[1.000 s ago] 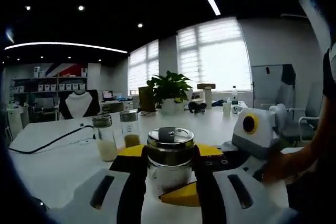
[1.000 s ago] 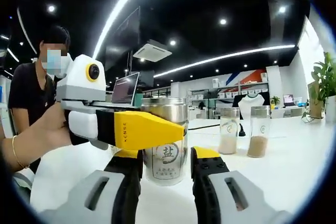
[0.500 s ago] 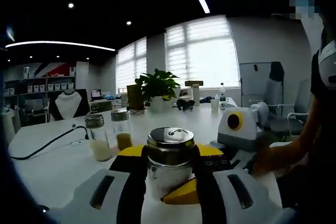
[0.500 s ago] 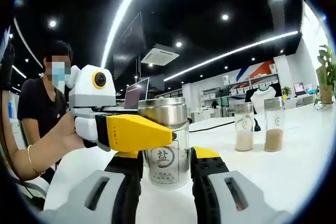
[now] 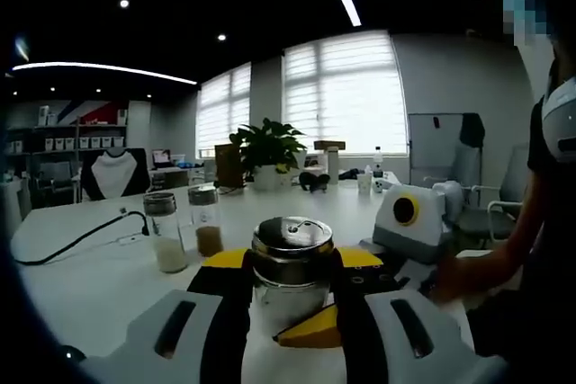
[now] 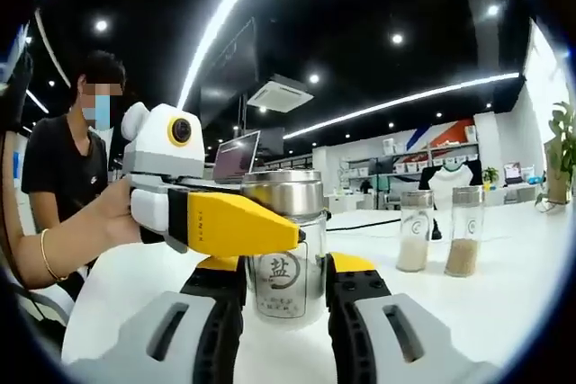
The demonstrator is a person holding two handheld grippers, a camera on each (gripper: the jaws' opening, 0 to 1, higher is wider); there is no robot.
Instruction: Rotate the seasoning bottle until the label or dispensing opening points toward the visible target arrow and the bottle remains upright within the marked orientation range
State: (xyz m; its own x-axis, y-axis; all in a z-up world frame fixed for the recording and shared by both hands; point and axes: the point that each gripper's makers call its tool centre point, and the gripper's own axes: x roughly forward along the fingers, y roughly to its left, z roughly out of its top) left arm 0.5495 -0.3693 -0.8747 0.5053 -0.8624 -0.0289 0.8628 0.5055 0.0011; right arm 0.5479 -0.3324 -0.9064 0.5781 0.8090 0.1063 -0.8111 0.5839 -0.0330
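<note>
The two spice jars (image 6: 438, 231) have slid left in the right gripper view since a second ago — the camera swung. Both grippers, left gripper (image 5: 292, 308) and right gripper (image 6: 285, 292), clamp the upright salt bottle (image 6: 283, 249) on the white table (image 6: 504, 303). Mid-rotation, I judge — next, turn until an arrow shows.

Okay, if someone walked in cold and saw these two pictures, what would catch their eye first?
Probably the steel-lidded seasoning bottle upright on the white table, clamped by both the right gripper and the yellow-jawed left gripper. Beyond it stand two smaller spice jars, and bright windows glow behind a potted plant.
</note>
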